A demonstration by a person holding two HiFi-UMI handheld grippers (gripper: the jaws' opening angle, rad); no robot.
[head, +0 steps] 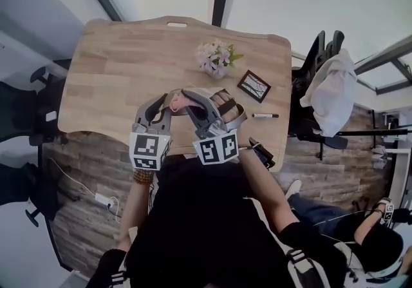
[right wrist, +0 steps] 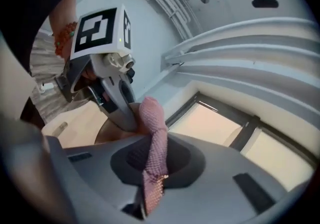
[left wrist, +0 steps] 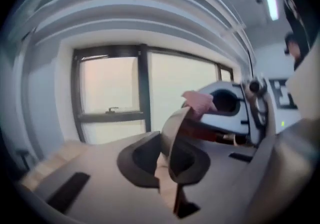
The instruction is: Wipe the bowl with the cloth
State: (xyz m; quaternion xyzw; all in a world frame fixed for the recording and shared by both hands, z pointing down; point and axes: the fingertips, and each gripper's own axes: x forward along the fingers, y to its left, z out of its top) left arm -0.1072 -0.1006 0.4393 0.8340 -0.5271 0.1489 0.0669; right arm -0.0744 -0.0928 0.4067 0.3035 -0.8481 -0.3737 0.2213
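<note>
Above the wooden table (head: 116,67) I hold both grippers close together. My left gripper (left wrist: 167,164) is shut on the rim of the bowl (left wrist: 172,130), which stands on edge between its jaws. My right gripper (right wrist: 151,165) is shut on the pink mesh cloth (right wrist: 153,133), whose free end pokes up past the jaws and lies against the bowl (right wrist: 111,132). In the head view the cloth (head: 183,102) sits between the left gripper (head: 162,105) and the right gripper (head: 195,101), with the bowl (head: 174,95) mostly hidden by them.
On the table stand a small vase of flowers (head: 215,60), a dark framed card (head: 254,86) and a pen (head: 265,115). A chair draped with white fabric (head: 331,90) stands to the right. Another person (head: 380,241) sits at the lower right.
</note>
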